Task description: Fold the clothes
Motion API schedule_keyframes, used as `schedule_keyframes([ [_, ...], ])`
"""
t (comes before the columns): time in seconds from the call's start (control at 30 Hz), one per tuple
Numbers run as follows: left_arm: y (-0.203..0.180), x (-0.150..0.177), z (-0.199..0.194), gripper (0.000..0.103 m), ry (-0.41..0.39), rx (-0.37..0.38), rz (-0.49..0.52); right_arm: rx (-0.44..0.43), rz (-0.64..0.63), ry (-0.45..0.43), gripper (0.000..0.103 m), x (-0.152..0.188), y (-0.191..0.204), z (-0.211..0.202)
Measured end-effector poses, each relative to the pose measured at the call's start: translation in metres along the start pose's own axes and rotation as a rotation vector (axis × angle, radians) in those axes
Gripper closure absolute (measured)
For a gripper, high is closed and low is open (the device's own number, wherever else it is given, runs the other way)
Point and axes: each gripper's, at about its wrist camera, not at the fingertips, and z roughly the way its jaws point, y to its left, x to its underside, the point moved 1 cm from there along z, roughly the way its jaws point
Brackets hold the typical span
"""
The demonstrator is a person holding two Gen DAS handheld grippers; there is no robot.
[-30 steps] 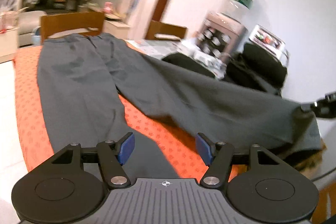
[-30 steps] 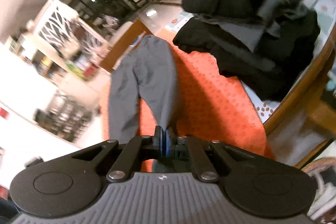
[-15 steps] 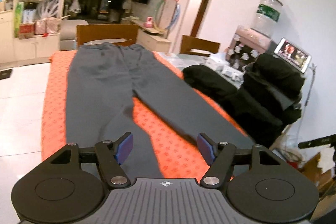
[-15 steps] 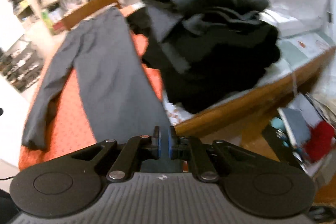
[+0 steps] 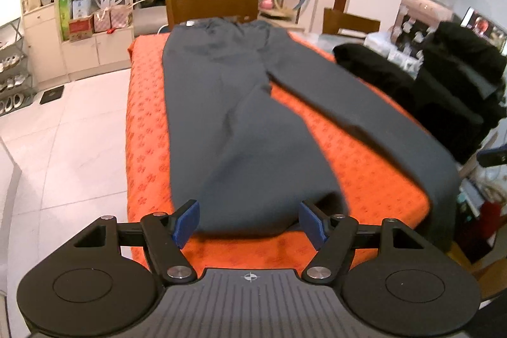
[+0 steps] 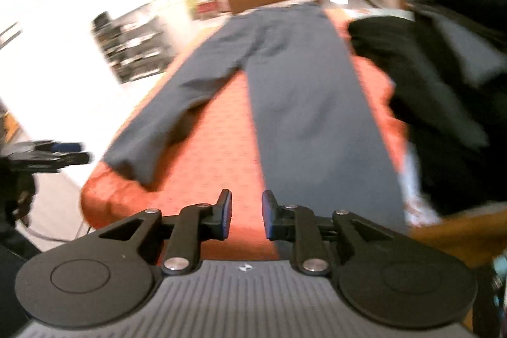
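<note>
Change: the right trouser leg, pinched and lifted a second ago, now lies released on the cloth.
Trousers (image 5: 240, 116): grey, flat, legs parted, on the orange cloth (image 5: 145, 129) over the worktop.
Left claw (image 5: 250, 222): spread, empty, at the left hem.
Right claw (image 6: 246, 219): opening, nothing between.
Beside: black clothes pile (image 5: 443, 84).

Table w/ orange cloth (image 5: 149, 129): grey trousers (image 5: 228, 116) flat, legs apart; black clothes pile (image 5: 443, 91) on far side.

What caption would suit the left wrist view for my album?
Open left gripper hovering at the hem of grey trousers spread on an orange cloth.
</note>
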Motion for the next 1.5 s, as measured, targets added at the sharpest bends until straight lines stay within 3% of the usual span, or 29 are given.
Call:
schedule_keyframes([
  [0.1, 0.009, 0.002, 0.009, 0.031, -0.003, -0.013, 0.030, -0.065, -0.067, -0.001, 0.078, -0.005, 0.026, 0.024],
  [0.27, 0.025, 0.001, 0.022, 0.031, 0.009, 0.003, 0.048, -0.137, -0.113, 0.012, 0.067, -0.011, 0.059, 0.062],
  [0.57, 0.038, -0.006, 0.046, 0.031, 0.024, 0.082, 0.122, -0.186, -0.152, 0.045, 0.062, -0.014, 0.104, 0.129],
  [0.77, 0.043, -0.006, 0.058, 0.031, 0.041, 0.108, 0.146, -0.203, -0.164, 0.077, 0.042, -0.013, 0.131, 0.146],
  [1.03, 0.056, -0.005, 0.068, 0.030, 0.082, 0.134, 0.096, -0.231, -0.191, 0.107, 0.036, -0.018, 0.156, 0.156],
  [1.13, 0.058, -0.005, 0.071, 0.034, 0.097, 0.141, 0.087, -0.212, -0.200, 0.124, 0.040, -0.020, 0.160, 0.161],
  [1.2, 0.058, -0.007, 0.070, 0.047, 0.099, 0.146, 0.087, -0.204, -0.194, 0.128, 0.058, -0.023, 0.161, 0.161],
  [1.23, 0.058, -0.008, 0.069, 0.058, 0.098, 0.149, 0.088, -0.202, -0.187, 0.127, 0.074, -0.025, 0.161, 0.161],
  [1.27, 0.059, -0.010, 0.067, 0.063, 0.090, 0.154, 0.087, -0.202, -0.181, 0.128, 0.083, -0.029, 0.161, 0.160],
  [1.4, 0.068, -0.029, 0.056, 0.094, 0.033, 0.199, 0.086, -0.189, -0.175, 0.114, 0.093, -0.046, 0.166, 0.151],
  [1.5, 0.073, -0.052, 0.044, 0.096, -0.033, 0.244, 0.107, -0.192, -0.173, 0.063, 0.095, -0.062, 0.175, 0.130],
])
